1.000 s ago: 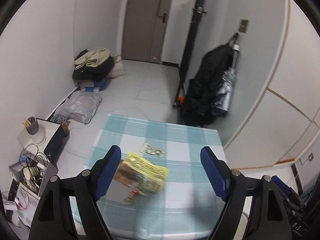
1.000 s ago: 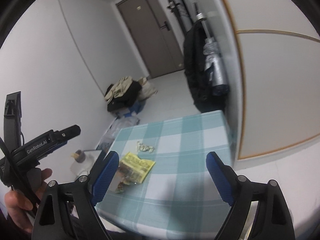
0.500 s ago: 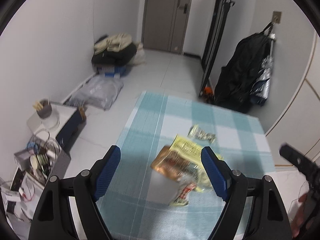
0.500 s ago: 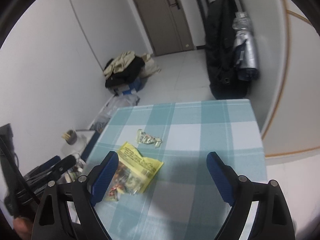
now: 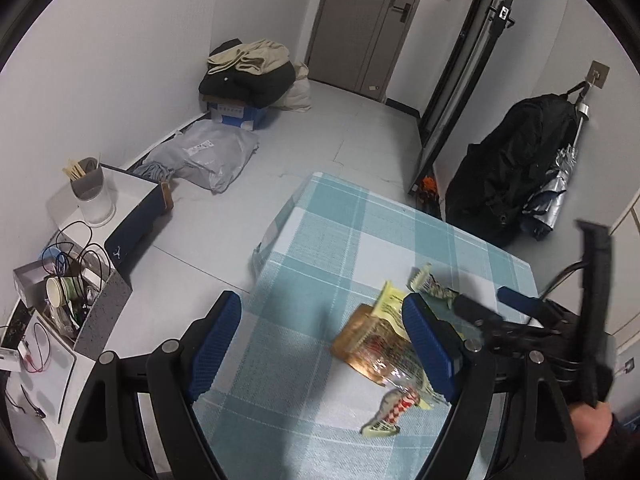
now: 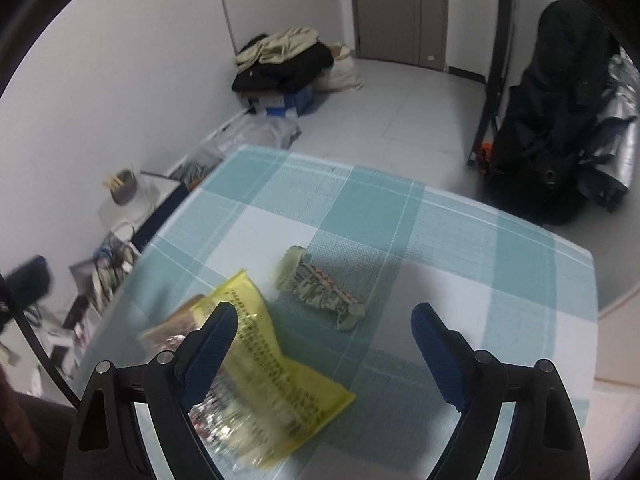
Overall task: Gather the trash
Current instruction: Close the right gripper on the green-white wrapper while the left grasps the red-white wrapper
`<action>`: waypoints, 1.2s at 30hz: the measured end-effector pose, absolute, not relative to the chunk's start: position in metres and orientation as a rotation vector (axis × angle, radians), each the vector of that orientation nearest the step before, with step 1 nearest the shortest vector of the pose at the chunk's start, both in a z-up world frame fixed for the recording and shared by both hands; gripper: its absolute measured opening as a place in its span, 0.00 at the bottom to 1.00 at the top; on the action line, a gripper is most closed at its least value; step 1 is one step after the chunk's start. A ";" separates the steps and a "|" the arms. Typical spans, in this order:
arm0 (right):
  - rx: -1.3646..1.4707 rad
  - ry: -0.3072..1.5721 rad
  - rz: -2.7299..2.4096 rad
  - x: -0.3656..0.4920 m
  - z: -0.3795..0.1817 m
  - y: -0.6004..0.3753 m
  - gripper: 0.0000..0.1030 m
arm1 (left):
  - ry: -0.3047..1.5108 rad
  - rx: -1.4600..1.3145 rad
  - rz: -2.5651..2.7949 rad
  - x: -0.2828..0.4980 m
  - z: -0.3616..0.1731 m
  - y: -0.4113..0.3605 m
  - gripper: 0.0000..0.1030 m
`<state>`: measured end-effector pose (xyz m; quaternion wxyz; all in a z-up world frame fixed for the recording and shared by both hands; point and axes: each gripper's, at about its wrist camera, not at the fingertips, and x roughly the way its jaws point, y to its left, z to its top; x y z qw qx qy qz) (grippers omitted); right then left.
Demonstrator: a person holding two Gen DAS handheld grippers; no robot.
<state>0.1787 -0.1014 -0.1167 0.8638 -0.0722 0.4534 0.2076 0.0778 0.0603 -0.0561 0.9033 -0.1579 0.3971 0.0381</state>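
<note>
Teal-and-white checked cloth covers a table (image 6: 460, 264) holding two pieces of trash. One yellow snack bag (image 6: 276, 364), partly clear and crumpled, lies near the table's left front. Just beyond it sits a small crumpled wrapper (image 6: 324, 292), apart from the bag. Both tongs hang above the table with jaws spread wide, grasping nothing: the left gripper (image 5: 324, 344) beside the bag, the right gripper (image 6: 324, 344) over both pieces.

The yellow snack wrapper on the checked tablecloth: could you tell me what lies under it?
Only the teal-and-white checked tablecloth shows around the yellow snack wrapper. The wrapper itself and the right gripper cover whatever is beneath.
</note>
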 end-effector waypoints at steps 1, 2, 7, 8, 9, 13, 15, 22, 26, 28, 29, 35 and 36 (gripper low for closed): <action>-0.159 0.958 0.439 0.182 -0.119 -0.099 0.86 | 0.820 -0.324 0.079 0.078 -0.056 0.061 0.78; -0.167 0.963 0.445 0.185 -0.121 -0.097 0.84 | 0.822 -0.322 0.078 0.079 -0.056 0.062 0.78; -0.265 0.979 0.465 0.195 -0.128 -0.079 0.80 | 0.830 -0.330 0.060 0.081 -0.058 0.065 0.78; -0.278 0.985 0.465 0.196 -0.130 -0.078 0.76 | 0.831 -0.329 0.059 0.082 -0.058 0.066 0.78; -0.292 0.995 0.460 0.198 -0.132 -0.076 0.71 | 0.833 -0.327 0.060 0.082 -0.058 0.067 0.78; -0.329 1.014 0.467 0.202 -0.138 -0.074 0.66 | 0.841 -0.339 0.064 0.084 -0.060 0.073 0.78; -0.358 1.017 0.470 0.205 -0.141 -0.071 0.62 | 0.845 -0.353 0.063 0.084 -0.061 0.075 0.78; -0.355 1.036 0.497 0.213 -0.138 -0.066 0.49 | 0.857 -0.387 0.033 0.087 -0.064 0.077 0.78; -0.388 1.039 0.516 0.209 -0.135 -0.057 0.25 | 0.868 -0.387 0.028 0.088 -0.065 0.076 0.78; -0.408 1.035 0.517 0.206 -0.136 -0.056 0.24 | 0.869 -0.389 0.028 0.088 -0.066 0.076 0.78; -0.407 1.037 0.521 0.206 -0.136 -0.057 0.24 | 0.870 -0.390 0.028 0.088 -0.066 0.076 0.78; -0.370 1.051 0.510 0.203 -0.135 -0.069 0.22 | 0.873 -0.381 0.021 0.087 -0.066 0.074 0.78; -0.347 1.052 0.508 0.202 -0.133 -0.074 0.22 | 0.873 -0.370 0.020 0.087 -0.066 0.072 0.78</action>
